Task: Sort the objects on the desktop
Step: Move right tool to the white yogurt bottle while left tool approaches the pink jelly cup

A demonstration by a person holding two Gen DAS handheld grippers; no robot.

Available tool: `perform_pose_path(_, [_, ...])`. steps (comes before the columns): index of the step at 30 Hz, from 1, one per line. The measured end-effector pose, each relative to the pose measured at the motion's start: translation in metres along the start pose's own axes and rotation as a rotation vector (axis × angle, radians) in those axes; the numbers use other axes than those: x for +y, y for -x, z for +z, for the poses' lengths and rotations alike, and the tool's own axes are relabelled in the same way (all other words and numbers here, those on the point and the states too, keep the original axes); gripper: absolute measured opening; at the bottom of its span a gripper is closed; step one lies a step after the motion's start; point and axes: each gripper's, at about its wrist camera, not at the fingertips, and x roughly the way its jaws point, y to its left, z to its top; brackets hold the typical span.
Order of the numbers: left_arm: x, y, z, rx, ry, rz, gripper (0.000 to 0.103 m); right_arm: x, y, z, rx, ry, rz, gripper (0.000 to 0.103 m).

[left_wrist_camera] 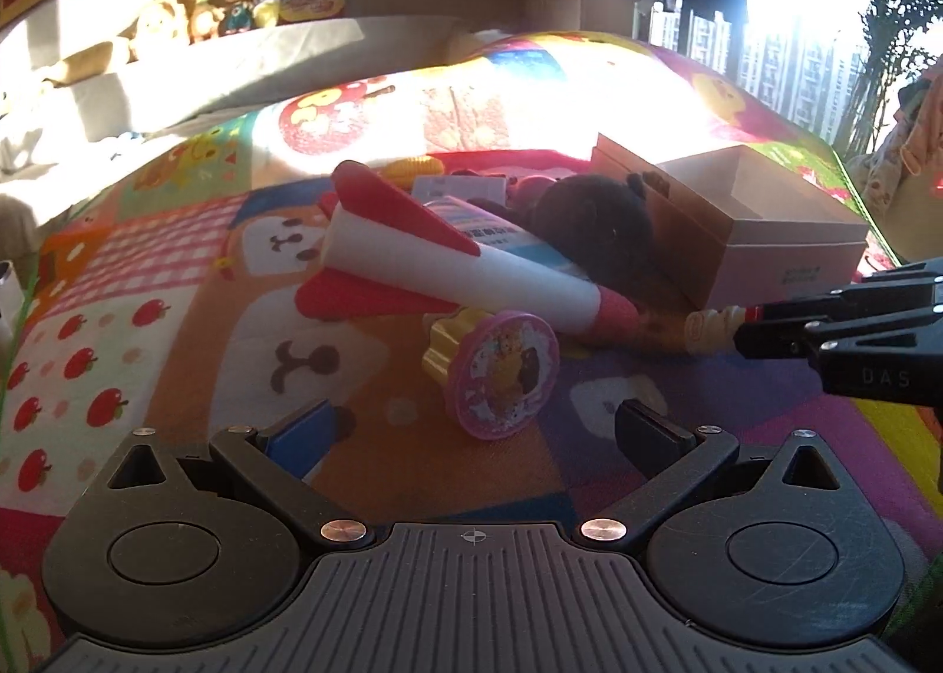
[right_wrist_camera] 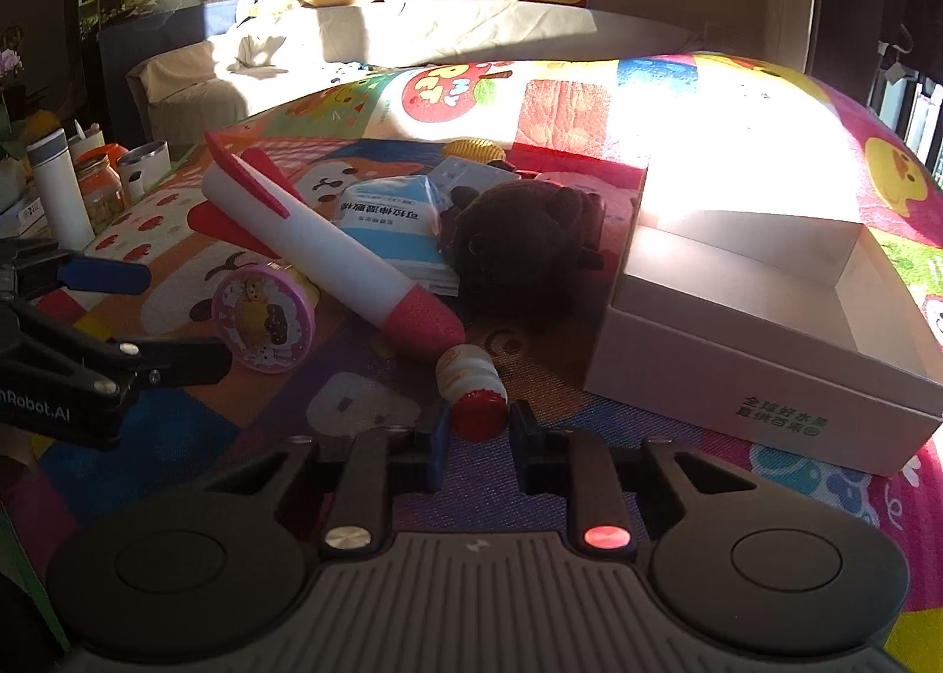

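My right gripper (right_wrist_camera: 478, 425) is shut on the red cap of a small cream ribbed bottle (right_wrist_camera: 471, 378), which lies just in front of the open white box (right_wrist_camera: 737, 372). The left wrist view shows that gripper (left_wrist_camera: 760, 328) coming in from the right with the bottle (left_wrist_camera: 713, 325) in its tips. My left gripper (left_wrist_camera: 474, 425) is open, close behind a pink round toy (left_wrist_camera: 501, 372) with a yellow base. A white and red foam rocket (left_wrist_camera: 448, 266) leans over the pile, beside a dark brown plush (left_wrist_camera: 595, 225) and a blue and white packet (right_wrist_camera: 395, 219).
Everything lies on a colourful cartoon mat (left_wrist_camera: 177, 290). A yellow ridged toy (right_wrist_camera: 471, 148) sits behind the pile. Jars and a white flask (right_wrist_camera: 59, 190) stand at the mat's left edge. Beyond it is a sofa (right_wrist_camera: 412, 30) with stuffed dolls on its back.
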Motion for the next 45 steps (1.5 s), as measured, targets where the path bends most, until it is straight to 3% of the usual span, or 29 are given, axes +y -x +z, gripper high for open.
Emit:
perform_pose_path(6, [-0.025,-0.016,0.005,-0.032,-0.07,0.073,0.103,-0.033,0.021,-0.017,0.0,-0.056,-0.136,0.021])
perform_pose_path(9, [-0.03,-0.024,0.011,-0.041,-0.087,0.102,0.097,-0.041,0.023,-0.03,-0.004,-0.081,-0.169,0.022])
perform_pose_path(11, [-0.033,-0.029,0.012,-0.029,-0.11,0.113,0.087,-0.044,0.022,-0.038,-0.019,-0.097,-0.186,0.041])
perform_pose_path(13, [-0.032,-0.034,0.012,0.002,-0.104,0.111,0.084,-0.051,0.022,-0.048,-0.048,-0.144,-0.21,0.058])
perform_pose_path(16, [-0.029,-0.037,0.012,0.023,-0.094,0.125,0.066,-0.062,0.026,-0.052,-0.067,-0.223,-0.208,0.06])
perform_pose_path(17, [-0.028,-0.037,0.012,0.023,-0.092,0.132,0.062,-0.064,0.027,-0.053,-0.08,-0.239,-0.208,0.066])
perform_pose_path(20, [-0.023,-0.031,0.016,0.036,-0.081,0.106,0.06,-0.068,0.031,-0.056,-0.098,-0.265,-0.195,0.069])
perform_pose_path(22, [-0.021,-0.022,0.019,0.058,-0.083,0.071,0.06,-0.069,0.032,-0.056,-0.106,-0.279,-0.193,0.071])
perform_pose_path(26, [-0.02,-0.006,0.026,0.185,0.002,-0.156,0.06,-0.076,0.034,-0.059,-0.122,-0.327,-0.183,0.079])
perform_pose_path(29, [-0.03,-0.001,0.027,0.232,-0.014,-0.226,0.06,-0.082,0.035,-0.06,-0.128,-0.363,-0.169,0.081])
perform_pose_path(36, [-0.035,-0.007,0.032,0.218,-0.06,-0.204,0.061,-0.081,0.037,-0.062,-0.147,-0.372,-0.163,0.084])
perform_pose_path(41, [-0.025,-0.003,0.05,0.123,-0.07,-0.135,0.077,-0.082,0.036,-0.061,-0.143,-0.375,-0.162,0.085])
perform_pose_path(45, [-0.009,0.013,0.053,0.068,-0.022,-0.149,0.089,-0.083,0.036,-0.061,-0.139,-0.38,-0.164,0.086])
